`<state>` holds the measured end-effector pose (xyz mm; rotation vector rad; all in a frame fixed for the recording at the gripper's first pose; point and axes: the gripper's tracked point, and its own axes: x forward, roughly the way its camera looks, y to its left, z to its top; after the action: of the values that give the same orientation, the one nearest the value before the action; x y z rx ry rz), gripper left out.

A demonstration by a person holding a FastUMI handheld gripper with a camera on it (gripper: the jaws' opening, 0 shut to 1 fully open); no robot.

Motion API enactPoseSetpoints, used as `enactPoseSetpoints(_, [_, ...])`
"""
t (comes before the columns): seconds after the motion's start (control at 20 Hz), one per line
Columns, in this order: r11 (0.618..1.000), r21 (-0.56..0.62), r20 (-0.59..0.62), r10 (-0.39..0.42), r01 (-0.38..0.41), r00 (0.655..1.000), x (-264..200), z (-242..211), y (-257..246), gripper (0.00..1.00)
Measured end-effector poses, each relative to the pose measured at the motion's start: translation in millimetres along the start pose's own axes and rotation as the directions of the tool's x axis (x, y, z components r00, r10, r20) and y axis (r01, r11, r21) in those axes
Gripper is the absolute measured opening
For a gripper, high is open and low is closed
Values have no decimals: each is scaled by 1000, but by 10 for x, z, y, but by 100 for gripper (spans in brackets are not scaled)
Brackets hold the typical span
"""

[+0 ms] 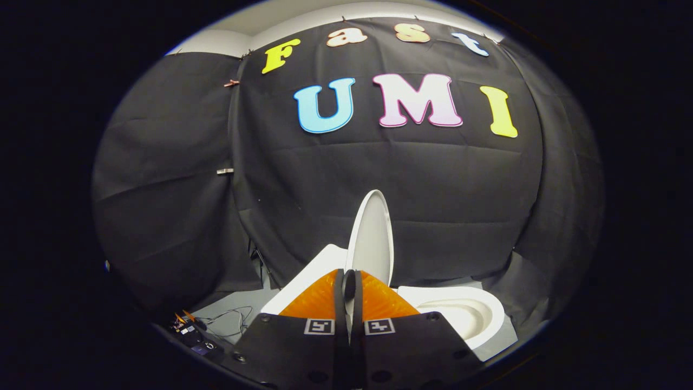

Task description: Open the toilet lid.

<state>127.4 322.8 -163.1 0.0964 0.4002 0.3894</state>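
The toilet lid (372,233) stands raised, nearly upright, seen almost edge-on just beyond the tool (350,281), its long axis running up and away from the fingers toward the black cloth wall (444,179). Its lower end drops behind the fingertips, so the hinge itself is hidden. The tool's two fingers are drawn together with only a thin slit between them, and the lid's lower edge appears to sit in that slit; whether both fingers actually press on it cannot be told from this angle.

To the right of the lid lies the toilet bowl (460,314), uncovered, its seat rim showing white and open to view. On the left a flat white part of the toilet (303,281), probably the tank top, slopes down beside the fingers. Further left, on the floor (227,319), lie loose cables (230,314) and a small device (189,330).

Judged from this, the lid is close to fully open; any remaining travel goes away from the bowl, leftward.
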Motion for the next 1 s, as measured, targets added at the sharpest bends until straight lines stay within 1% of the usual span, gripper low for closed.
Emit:
enactPoseSetpoints(0.3, [999, -27, -12, 39, -39, 999, 124, -67, 303, 6])
enactPoseSetpoints(0.45, [999, -27, -8, 38, -38, 999, 136, -76, 346, 6])
enactPoseSetpoints(0.5, [998, -22, -8, 54, -55, 998, 148, -68, 417, 6])
enactPoseSetpoints(0.55, [996, -10, -6, 94, -94, 996, 172, -96, 468, 12])
enactPoseSetpoints(0.6, [994, 2, -16, 112, -112, 994, 154, -116, 508, 23])
enactPoseSetpoints(0.65, [994, 12, -15, 106, -106, 994, 158, -100, 464, 28])
enactPoseSetpoints(0.7, [995, 19, -8, 98, -98, 995, 124, -60, 409, 40])
enactPoseSetpoints(0.75, [995, 21, 7, 96, -96, 995, 83, 0, 392, 47])
enactPoseSetpoints(0.95, [997, -4, 70, 81, -81, 994, -121, 270, 282, 99])
enactPoseSetpoints(1.0, [997, -5, 90, 78, -77, 993, -203, 359, 242, 100])
